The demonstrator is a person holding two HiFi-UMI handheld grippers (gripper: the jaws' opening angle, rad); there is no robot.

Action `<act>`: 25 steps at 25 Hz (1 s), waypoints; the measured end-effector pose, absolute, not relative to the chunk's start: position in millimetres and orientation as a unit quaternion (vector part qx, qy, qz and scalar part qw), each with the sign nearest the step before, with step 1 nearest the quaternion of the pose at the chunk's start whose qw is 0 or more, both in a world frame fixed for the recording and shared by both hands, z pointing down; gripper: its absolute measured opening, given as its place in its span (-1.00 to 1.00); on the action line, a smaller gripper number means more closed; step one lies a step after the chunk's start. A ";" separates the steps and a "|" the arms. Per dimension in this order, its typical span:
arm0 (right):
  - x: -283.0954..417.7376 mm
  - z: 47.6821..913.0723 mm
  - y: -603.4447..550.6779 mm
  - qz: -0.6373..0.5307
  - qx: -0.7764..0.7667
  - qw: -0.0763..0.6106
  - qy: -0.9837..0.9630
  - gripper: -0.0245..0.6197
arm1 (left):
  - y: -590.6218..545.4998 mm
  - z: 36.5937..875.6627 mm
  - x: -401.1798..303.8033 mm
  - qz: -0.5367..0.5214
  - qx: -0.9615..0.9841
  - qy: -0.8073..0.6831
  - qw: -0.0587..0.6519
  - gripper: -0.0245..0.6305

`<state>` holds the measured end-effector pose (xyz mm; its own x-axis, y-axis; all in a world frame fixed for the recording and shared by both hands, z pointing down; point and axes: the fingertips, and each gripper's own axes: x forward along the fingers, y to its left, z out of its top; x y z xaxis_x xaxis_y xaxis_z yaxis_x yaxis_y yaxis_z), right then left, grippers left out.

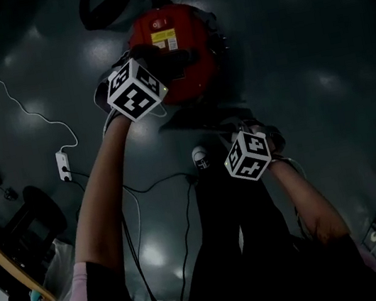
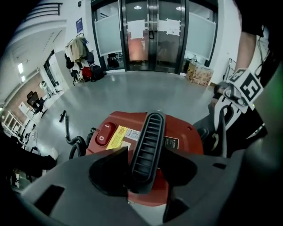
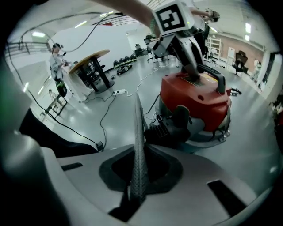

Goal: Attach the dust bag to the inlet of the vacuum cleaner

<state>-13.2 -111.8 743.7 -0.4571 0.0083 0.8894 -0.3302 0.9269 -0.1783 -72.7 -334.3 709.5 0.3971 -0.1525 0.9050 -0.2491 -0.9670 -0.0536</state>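
The red vacuum cleaner (image 1: 173, 48) stands on the dark floor ahead of me. My left gripper (image 1: 159, 68) reaches down onto its top. In the left gripper view its jaws stand open on either side of the black ribbed carrying handle (image 2: 148, 145), beside the red switch (image 2: 105, 133). My right gripper (image 1: 242, 129) is lower, near the vacuum's side. It is shut on the thin grey mesh edge of the dust bag (image 3: 138, 145), seen edge-on in the right gripper view. A black fitting (image 3: 170, 128) sits on the vacuum's base just beyond the bag.
A white power strip (image 1: 63, 165) and loose cables lie on the floor to the left. The black hose (image 1: 104, 2) curls behind the vacuum. A round table (image 3: 90, 59) and a person (image 3: 56, 57) stand far off. Glass doors (image 2: 154, 35) close the hall.
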 end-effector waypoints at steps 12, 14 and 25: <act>-1.3 768.5 -128.0 0.309 0.175 0.478 -0.803 -0.80 | -334.3 713.0 -70.7 0.520 0.847 -0.092 0.068 -0.28; -0.2 773.1 -129.9 0.330 0.162 0.466 -0.805 -0.80 | -335.2 713.8 -70.2 0.518 0.847 -0.093 0.069 -0.28; 4.9 761.1 -127.3 0.270 0.093 0.522 -0.804 -0.79 | -334.6 712.0 -71.1 0.517 0.848 -0.093 0.075 -0.28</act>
